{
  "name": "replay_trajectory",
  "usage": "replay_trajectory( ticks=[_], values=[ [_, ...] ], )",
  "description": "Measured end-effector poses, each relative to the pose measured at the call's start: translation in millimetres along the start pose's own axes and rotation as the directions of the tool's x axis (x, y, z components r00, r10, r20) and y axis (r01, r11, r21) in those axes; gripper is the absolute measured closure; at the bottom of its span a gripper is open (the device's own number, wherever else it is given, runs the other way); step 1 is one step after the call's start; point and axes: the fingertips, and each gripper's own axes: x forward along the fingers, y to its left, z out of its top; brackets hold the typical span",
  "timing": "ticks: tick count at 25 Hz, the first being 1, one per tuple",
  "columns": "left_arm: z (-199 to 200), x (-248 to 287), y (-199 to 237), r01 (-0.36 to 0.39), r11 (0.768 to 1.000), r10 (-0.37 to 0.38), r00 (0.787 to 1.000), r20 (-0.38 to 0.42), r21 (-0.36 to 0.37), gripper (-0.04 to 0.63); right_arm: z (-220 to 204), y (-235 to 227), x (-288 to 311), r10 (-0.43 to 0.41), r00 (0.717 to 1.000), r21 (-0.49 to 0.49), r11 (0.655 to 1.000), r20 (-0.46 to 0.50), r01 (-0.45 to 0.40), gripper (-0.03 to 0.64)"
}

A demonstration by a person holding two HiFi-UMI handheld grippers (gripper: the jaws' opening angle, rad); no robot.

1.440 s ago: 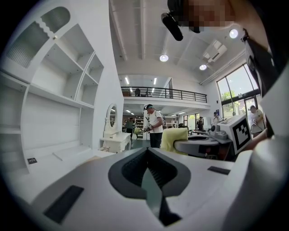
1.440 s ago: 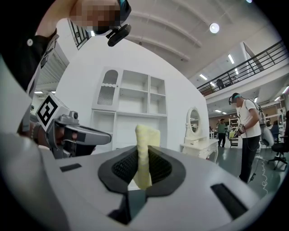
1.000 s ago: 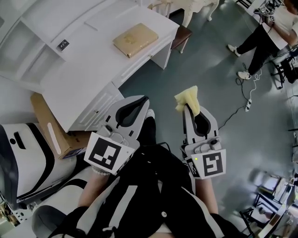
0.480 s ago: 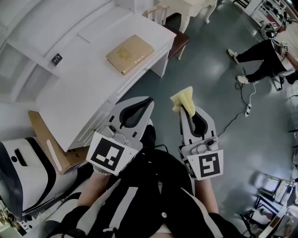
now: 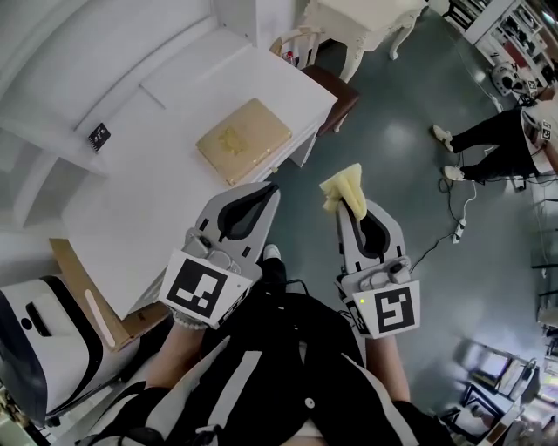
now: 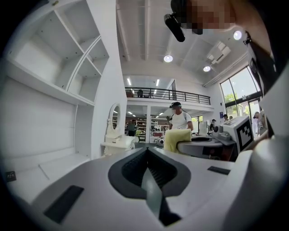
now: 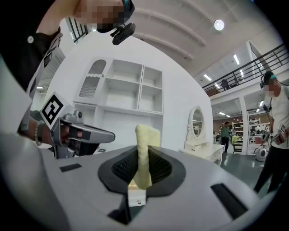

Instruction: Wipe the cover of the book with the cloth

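Observation:
A tan book (image 5: 243, 139) with a gold emblem lies flat on the white desk (image 5: 139, 183), near its front edge. My left gripper (image 5: 269, 188) is shut and empty, its tip just short of the desk edge below the book. In the left gripper view its jaws meet with nothing between them (image 6: 146, 151). My right gripper (image 5: 346, 202) is shut on a folded yellow cloth (image 5: 345, 187), held over the floor to the right of the desk. The cloth (image 7: 145, 151) stands up between the jaws in the right gripper view.
A small dark device (image 5: 98, 135) lies on the desk's back left. A chair (image 5: 324, 78) and a cream dressing table (image 5: 362, 22) stand beyond the desk. A cardboard box (image 5: 87, 305) sits at the lower left. A person (image 5: 506, 131) stands at the far right, with a cable (image 5: 449, 235) across the floor.
Both grippers have moved forward toward the desk together. The book now lies closer to the left gripper's tip. The cloth stays gripped in the right gripper.

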Motion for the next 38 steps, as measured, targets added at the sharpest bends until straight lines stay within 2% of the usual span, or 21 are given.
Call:
replay_trajectory(
  ticks=[10, 15, 21, 24, 31, 38],
  values=[
    [7, 51, 69, -0.057, 0.998, 0.057, 0.998, 0.032, -0.022, 0.594, 3, -34, 74, 0.047, 0.999, -0.011, 0.999, -0.009, -0.047, 0.58],
    [4, 47, 99, -0.122, 0.992, 0.124, 0.992, 0.033, -0.038, 0.594, 1, -27, 101, 0.099, 0.995, -0.022, 0.995, -0.019, -0.1, 0.58],
    [-8, 23, 131, -0.227, 0.971, 0.228, 0.974, 0.009, -0.068, 0.594, -7, -10, 127, 0.172, 0.984, -0.007, 0.985, -0.043, -0.172, 0.58],
    [-13, 8, 143, -0.287, 0.954, 0.288, 0.958, -0.002, -0.09, 0.594, -7, 0, 137, 0.221, 0.974, -0.005, 0.975, -0.053, -0.221, 0.58],
    [-22, -20, 170, -0.423, 0.895, 0.428, 0.904, 0.002, -0.144, 0.594, -9, 19, 163, 0.324, 0.944, -0.012, 0.945, -0.066, -0.326, 0.58],
    [-34, -40, 192, -0.55, 0.815, 0.553, 0.832, -0.038, -0.181, 0.594, -5, 46, 196, 0.47, 0.881, -0.025, 0.881, -0.057, -0.472, 0.58]
  ],
)
